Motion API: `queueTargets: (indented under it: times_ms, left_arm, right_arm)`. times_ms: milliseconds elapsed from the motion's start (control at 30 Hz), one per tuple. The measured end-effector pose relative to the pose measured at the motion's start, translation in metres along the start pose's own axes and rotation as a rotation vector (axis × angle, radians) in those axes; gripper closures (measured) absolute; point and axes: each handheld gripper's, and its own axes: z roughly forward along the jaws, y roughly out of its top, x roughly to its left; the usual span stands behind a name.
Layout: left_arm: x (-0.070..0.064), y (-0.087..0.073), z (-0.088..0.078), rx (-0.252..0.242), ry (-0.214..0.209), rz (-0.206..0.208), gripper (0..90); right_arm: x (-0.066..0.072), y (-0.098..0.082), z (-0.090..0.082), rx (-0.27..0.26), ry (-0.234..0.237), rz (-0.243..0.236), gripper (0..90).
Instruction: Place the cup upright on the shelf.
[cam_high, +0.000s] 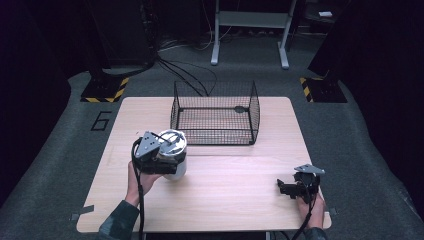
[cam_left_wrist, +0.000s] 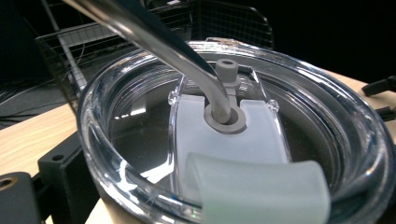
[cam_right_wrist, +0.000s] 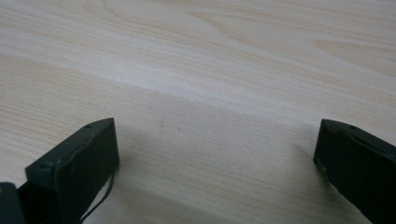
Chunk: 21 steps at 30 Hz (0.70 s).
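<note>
1. Left hand (cam_high: 137, 182) comes in from the bottom edge, forearm angled up and a bit right, wrapped around the back of the left tongs (cam_high: 167, 155).
2. Those left tongs point forward with the grey three-cornered plate on top. One black jaw peeks out low at the left in the left gripper view; can't tell how far apart the jaws are.
3. Right hand (cam_high: 314, 210) sits low near the front corner of the surface, holding the right tongs (cam_high: 284, 188) pointing left.
4. Right tongs (cam_right_wrist: 215, 154) are spread wide, nothing between the jaws.

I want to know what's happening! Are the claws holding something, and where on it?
The left claw is around the white cup, near its clear lid; whether it squeezes the sides cannot be told. The right claw is open above the table, holding nothing.
</note>
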Motion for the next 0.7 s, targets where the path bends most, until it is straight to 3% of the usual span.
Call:
queueTargets:
  times_ms: [533,700]
  left_arm:
    - [-0.009,0.029,0.020,-0.014,-0.060,0.031,3.3]
    - [-0.009,0.037,0.024,-0.025,-0.071,0.023,3.3]
  right_arm:
    - [0.000,0.000,0.000,0.001,0.000,0.001,0.0]
    - [0.000,0.000,0.000,0.001,0.000,0.000,0.0]
